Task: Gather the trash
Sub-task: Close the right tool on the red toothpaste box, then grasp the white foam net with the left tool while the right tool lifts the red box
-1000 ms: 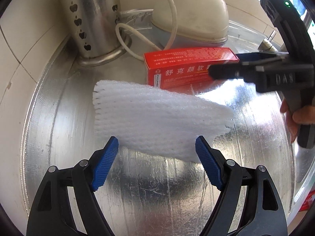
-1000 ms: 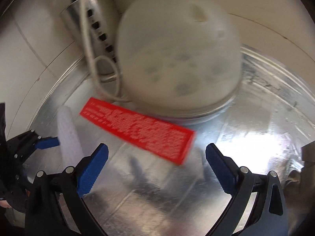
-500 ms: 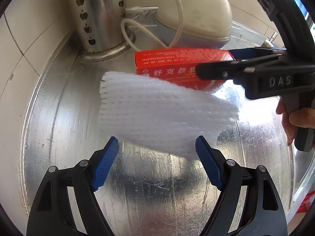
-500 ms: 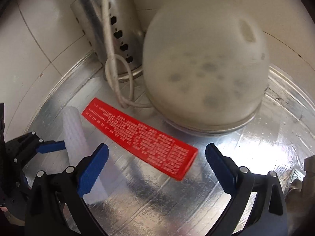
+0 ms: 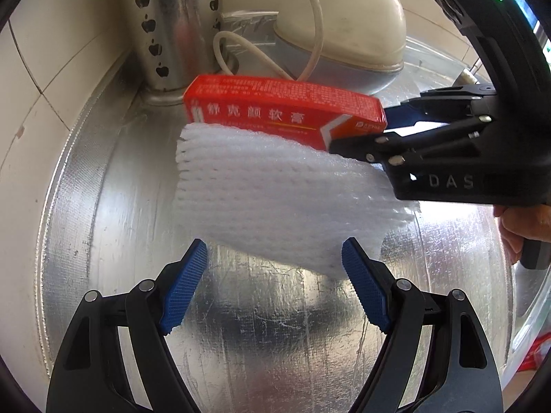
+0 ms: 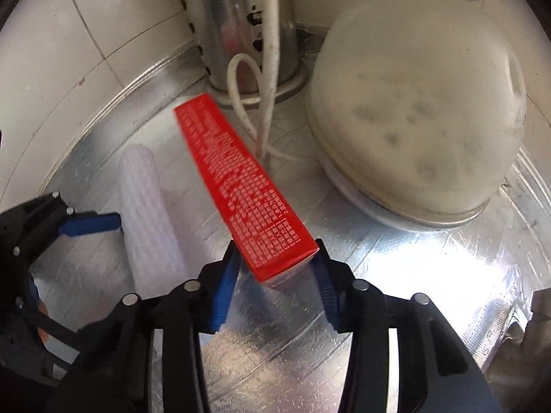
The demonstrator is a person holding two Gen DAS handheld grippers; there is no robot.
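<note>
A red cardboard box (image 6: 241, 186) with white print lies on the foil-covered counter (image 5: 258, 344). My right gripper (image 6: 275, 275) is closing on its near end, both blue pads against the box's sides. In the left wrist view the same gripper (image 5: 372, 130) comes in from the right onto the box (image 5: 275, 110). In front of the box lies a white foam net sleeve (image 5: 275, 199). My left gripper (image 5: 275, 282) stands open just short of the sleeve's near edge, with nothing between its pads. One of its blue fingers (image 6: 89, 223) shows beside the sleeve (image 6: 148, 206).
A perforated metal utensil holder (image 5: 172, 27) stands in the back corner against the tiled wall (image 5: 44, 86). A cream domed lid (image 6: 413, 120) sits to its right, with a white cord (image 5: 310, 34) looping down behind the box. A hand (image 5: 523, 220) grips the right tool.
My right gripper has gone from wide open to closed on the end of the red box, which has swung round and now points away from it. My left gripper stayed open by the sleeve.
</note>
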